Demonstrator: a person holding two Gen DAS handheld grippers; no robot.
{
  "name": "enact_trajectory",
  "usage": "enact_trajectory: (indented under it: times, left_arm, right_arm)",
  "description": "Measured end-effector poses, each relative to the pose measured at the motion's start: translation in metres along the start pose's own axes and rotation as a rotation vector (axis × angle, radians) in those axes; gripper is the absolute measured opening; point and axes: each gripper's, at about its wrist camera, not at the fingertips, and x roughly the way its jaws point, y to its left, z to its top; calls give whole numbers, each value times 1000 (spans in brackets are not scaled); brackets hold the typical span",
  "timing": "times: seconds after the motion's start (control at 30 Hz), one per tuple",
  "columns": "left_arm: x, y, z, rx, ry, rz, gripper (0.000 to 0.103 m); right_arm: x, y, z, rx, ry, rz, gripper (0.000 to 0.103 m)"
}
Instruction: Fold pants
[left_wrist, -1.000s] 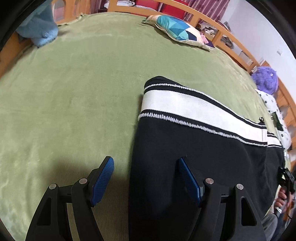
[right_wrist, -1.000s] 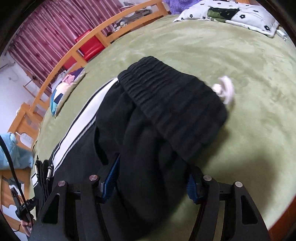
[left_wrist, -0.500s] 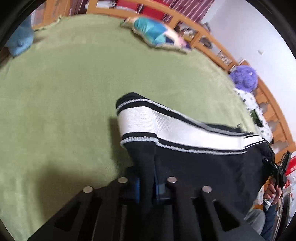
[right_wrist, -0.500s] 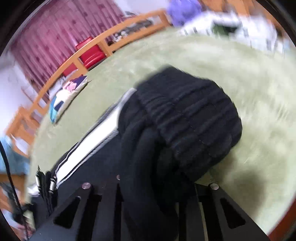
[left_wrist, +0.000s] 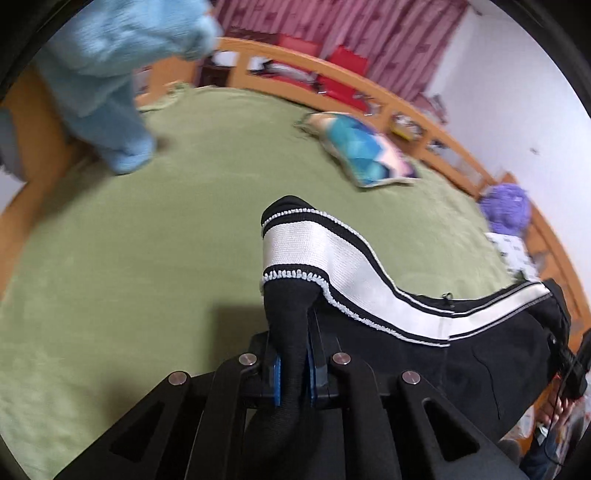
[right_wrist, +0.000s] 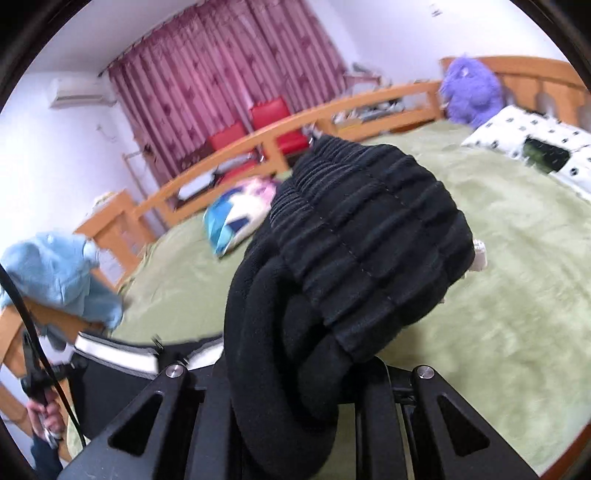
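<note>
Both grippers we see angled down over green bed (left_wrist: 129, 258): left gripper (left_wrist: 293, 369) pinching pants (left_wrist: 369, 269) hem, right gripper (right_wrist: 295, 398) clamped on waistband (right_wrist: 369, 236).

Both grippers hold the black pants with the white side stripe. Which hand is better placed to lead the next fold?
Probably the left: the left gripper pinches the thin striped hem of the black pants, while the right gripper clamps the bulky waistband.

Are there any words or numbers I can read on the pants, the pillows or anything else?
None. The black pants show only a white stripe, no writing.
The colourful pillow has just a shape pattern.
The spotted pillow has a dark patch, too blurred to read.
</note>
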Motion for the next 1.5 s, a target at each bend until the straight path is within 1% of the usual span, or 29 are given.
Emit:
enact_trajectory:
  times: [0.03, 0.1, 0.13, 0.17, 0.2, 0.23, 0.27, 0.3, 0.33, 0.4, 0.43, 0.5, 0.57, 0.6, 0.67, 0.7, 0.8, 0.87, 0.9, 1.07, 1.17, 1.2, 1.3, 1.37, 1.43, 1.5]
  left_arm:
    - [5, 11, -1, -5, 15, 22, 11]
    - [25, 32, -9, -30, 65, 47, 12]
    - [34, 37, -12, -47, 79, 57, 17]
    - [43, 45, -16, -63, 96, 87, 21]
    - [49, 50, -19, -71, 111, 134, 26]
    - [53, 54, -22, -75, 118, 167, 28]
    - [54, 58, -25, -81, 124, 181, 29]
    - [52, 64, -29, -95, 126, 170, 34]
    - [51, 67, -33, -110, 127, 160, 45]
    - [44, 73, -43, -127, 129, 153, 53]
    - [41, 73, -47, -124, 127, 156, 53]
    - [32, 74, -60, -120, 136, 164, 54]
    - [24, 77, -74, -137, 148, 146, 55]
    - [21, 78, -83, -141, 158, 131, 55]
    - [15, 77, -99, -138, 172, 146, 56]
    - [13, 76, -106, -133, 173, 154, 56]
    - [5, 72, -123, -126, 168, 157, 61]
    - [1, 71, -130, -124, 166, 148, 61]
    - [0, 70, -134, -125, 169, 146, 61]
    - [-4, 71, -145, -133, 157, 126, 61]
    - [-3, 73, -148, -145, 151, 122, 63]
    - [-1, 75, -150, -144, 150, 129, 65]
    - [1, 71, -155, -114, 140, 157, 65]
    - [-1, 70, -154, -104, 127, 156, 65]
    - [-1, 75, -153, -133, 126, 124, 67]
    - [0, 85, -152, -207, 127, 48, 67]
  right_arm:
    - [12, 2, -8, 1, 28, 6, 18]
    - [50, 1, -26, 5, 130, -8, 20]
    - [64, -2, -34, 0, 171, -39, 22]
    - [80, -8, -43, -12, 224, -120, 23]
    - [92, -14, -49, -13, 278, -169, 29]
    - [100, -24, -53, 9, 346, -190, 31]
    - [102, -34, -56, 53, 383, -176, 32]
    - [100, -41, -58, 92, 401, -152, 36]
    - [94, -48, -59, 121, 415, -134, 39]
    - [83, -50, -63, 107, 421, -142, 39]
    - [76, -49, -64, 89, 417, -151, 39]
    - [60, -41, -66, 26, 390, -200, 40]
    - [50, -35, -68, -22, 376, -247, 41]
    - [47, -35, -70, -26, 373, -260, 41]
    - [39, -37, -73, -32, 363, -272, 41]
    - [33, -39, -75, -33, 357, -271, 41]
    - [17, -35, -77, -25, 322, -253, 41]
    - [9, -28, -75, -34, 298, -244, 42]
    - [4, -23, -75, -45, 286, -242, 44]
    - [-9, 3, -76, -83, 247, -224, 45]
    - [-14, 15, -79, -98, 234, -213, 49]
    - [-15, 19, -81, -101, 234, -210, 49]
    - [-14, 25, -87, -104, 245, -201, 49]
    - [-14, 27, -91, -106, 248, -201, 49]
    - [-14, 26, -95, -102, 247, -204, 50]
    - [-13, 20, -98, -81, 248, -207, 50]
